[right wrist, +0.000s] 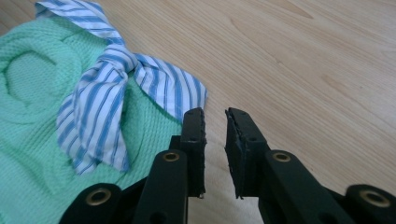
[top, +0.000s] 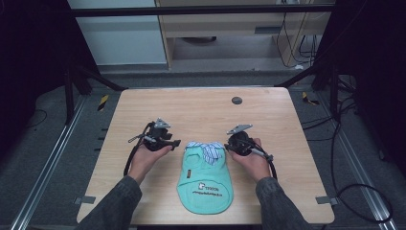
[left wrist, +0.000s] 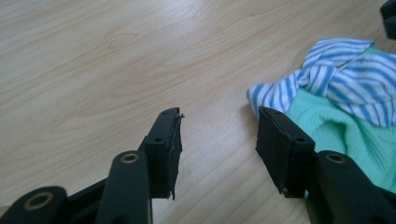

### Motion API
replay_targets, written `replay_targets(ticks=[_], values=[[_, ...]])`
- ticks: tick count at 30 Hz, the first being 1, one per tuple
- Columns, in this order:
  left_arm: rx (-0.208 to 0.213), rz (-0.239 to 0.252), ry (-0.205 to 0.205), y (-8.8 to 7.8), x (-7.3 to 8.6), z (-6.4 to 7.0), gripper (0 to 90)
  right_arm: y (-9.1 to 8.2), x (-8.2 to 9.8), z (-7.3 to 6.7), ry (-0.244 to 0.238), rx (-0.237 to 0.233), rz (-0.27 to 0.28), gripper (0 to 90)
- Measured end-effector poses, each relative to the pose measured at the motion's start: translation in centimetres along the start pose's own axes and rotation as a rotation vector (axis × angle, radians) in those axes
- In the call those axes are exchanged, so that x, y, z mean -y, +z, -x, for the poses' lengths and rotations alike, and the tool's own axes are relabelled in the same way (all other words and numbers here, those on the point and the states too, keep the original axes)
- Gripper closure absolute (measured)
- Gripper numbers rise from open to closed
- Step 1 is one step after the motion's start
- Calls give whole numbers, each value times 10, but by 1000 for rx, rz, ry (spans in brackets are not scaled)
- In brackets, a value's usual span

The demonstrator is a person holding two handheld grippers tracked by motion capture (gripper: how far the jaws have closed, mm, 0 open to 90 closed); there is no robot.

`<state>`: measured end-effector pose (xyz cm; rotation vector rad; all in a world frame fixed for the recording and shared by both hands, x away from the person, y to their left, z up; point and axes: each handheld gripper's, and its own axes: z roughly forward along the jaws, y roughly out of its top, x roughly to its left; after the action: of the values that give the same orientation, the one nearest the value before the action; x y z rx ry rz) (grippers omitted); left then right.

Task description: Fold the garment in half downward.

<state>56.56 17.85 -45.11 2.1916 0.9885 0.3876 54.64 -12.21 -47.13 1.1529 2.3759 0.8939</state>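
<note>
- High view: the left hand-held gripper (top: 173,143) and the right hand-held gripper (top: 228,146) sit low over the wooden counter (top: 201,108), one at each side of a mint-green garment (top: 205,184). Its blue-striped collar (top: 206,148) lies between them, nearer the right one.
- Left gripper view: the jaws stand partly open with only bare counter (left wrist: 116,60) between them. The garment (left wrist: 345,135) and its striped collar (left wrist: 336,79) lie just beyond the right-hand jaw.
- Right gripper view: the jaws are nearly closed, a narrow gap left, holding nothing. The striped collar (right wrist: 121,88) and garment (right wrist: 32,140) lie just beside the left-hand jaw.
</note>
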Motion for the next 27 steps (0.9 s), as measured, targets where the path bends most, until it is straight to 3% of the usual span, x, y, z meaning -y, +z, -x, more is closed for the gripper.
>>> replay_targets(ticks=[3,9,12,19,27], values=[[11,-9,-6,16,-7,5,507,9,-5,3,7,0,6,774],[19,-24,9,29,-12,14,523,18,-11,4,34,-24,13,775],[25,-32,4,34,-12,16,531,20,-12,0,35,-38,8,776],[29,-91,39,45,-9,20,564,24,-12,-5,33,-69,-13,741],[24,-109,44,51,-6,22,570,32,-10,-6,35,-87,-43,674]])
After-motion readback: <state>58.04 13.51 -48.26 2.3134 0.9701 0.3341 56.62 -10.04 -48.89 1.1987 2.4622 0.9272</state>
